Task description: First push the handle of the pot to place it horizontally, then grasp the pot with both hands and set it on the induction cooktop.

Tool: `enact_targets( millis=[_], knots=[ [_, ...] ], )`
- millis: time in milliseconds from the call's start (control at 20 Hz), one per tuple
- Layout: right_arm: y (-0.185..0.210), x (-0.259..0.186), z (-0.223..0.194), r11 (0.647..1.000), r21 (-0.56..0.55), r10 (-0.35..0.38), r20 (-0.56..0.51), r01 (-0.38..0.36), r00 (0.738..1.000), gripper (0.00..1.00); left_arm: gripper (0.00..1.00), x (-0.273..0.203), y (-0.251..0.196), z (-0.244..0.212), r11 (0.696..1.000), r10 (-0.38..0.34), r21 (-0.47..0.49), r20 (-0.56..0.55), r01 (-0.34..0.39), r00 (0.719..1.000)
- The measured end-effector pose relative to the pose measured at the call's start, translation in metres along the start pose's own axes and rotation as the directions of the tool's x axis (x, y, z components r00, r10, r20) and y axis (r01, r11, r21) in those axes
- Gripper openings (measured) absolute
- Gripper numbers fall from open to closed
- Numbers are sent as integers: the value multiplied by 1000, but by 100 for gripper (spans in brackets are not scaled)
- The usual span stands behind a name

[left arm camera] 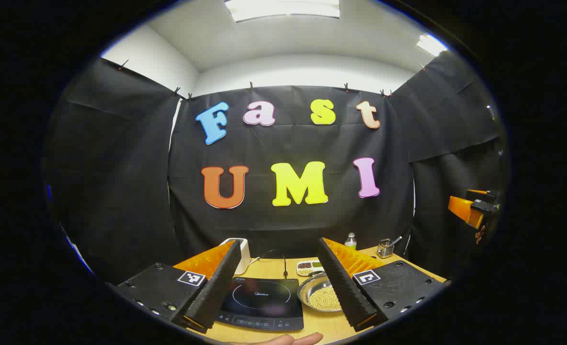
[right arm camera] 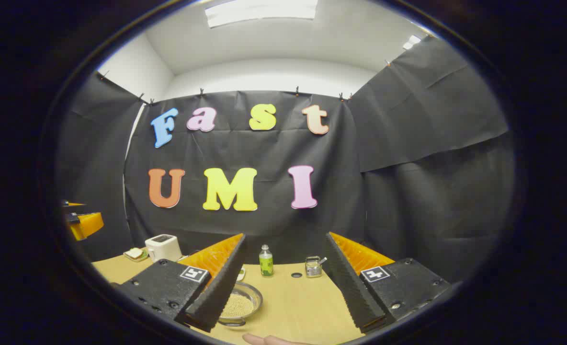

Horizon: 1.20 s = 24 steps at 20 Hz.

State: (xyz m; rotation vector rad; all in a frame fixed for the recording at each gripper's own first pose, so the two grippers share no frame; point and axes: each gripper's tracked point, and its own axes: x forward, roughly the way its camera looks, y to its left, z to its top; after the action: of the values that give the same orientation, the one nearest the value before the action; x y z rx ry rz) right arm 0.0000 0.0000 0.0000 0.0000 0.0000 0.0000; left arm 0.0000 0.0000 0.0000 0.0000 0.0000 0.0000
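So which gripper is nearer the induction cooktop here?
Left. The left gripper is raised with the induction cooktop between its open fingers, the pot of beans just right. The right gripper is off to the side, past the pot.

- The induction cooktop (left arm camera: 263, 302) in front of you bears a small brand word, too tiny to read surely.
- Square black-and-white markers sit on your gripper fingers, without letters.

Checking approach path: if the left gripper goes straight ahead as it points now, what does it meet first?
Probably the induction cooktop, which lies between the open left gripper fingers; the pot sits just right of that line. Depth unclear.
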Motion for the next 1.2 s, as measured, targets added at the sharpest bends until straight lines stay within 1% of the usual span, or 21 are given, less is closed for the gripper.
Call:
enact_targets(
  millis=[150,400,650,800,850,900,950,1000,1050,1150,1200],
  knots=[
    [2,-1,-2,1000,1,11,-10,-11,1000,100,96,0,0,-2,1000,9,-5,-4,-9,1000],
    [0,4,-5,1000,-3,2,-25,-2,1000,100,96,1,0,-2,999,22,-25,1,-22,1000],
    [4,19,-13,1000,-10,1,-49,-2,999,100,96,1,-1,-3,1000,24,-17,3,-24,1000],
    [18,28,-31,998,-12,54,-83,-55,995,99,96,1,0,-4,1000,23,-7,3,-23,1000],
    [21,32,-39,997,-11,69,-101,-70,992,95,96,0,0,-4,1000,21,-6,4,-21,1000],
    [26,36,-46,996,-8,93,-119,-94,989,94,96,0,0,-3,1000,21,-8,6,-21,1000],
    [34,41,-54,993,-3,116,-137,-117,984,89,96,0,0,-3,1000,20,-10,8,-20,1000],
    [41,44,-63,990,-4,140,-162,-143,977,88,96,-1,0,-3,1000,18,-12,7,-18,1000],
    [47,48,-74,985,0,168,-190,-171,967,74,96,-1,0,-3,1000,16,-12,7,-16,1000],
    [66,53,-102,972,10,229,-270,-235,935,44,96,-1,0,-4,1000,14,-8,5,-14,1000],
    [69,57,-120,971,23,234,-323,-240,917,22,96,-1,0,-3,1000,14,-4,5,-14,1000]
  ],
)
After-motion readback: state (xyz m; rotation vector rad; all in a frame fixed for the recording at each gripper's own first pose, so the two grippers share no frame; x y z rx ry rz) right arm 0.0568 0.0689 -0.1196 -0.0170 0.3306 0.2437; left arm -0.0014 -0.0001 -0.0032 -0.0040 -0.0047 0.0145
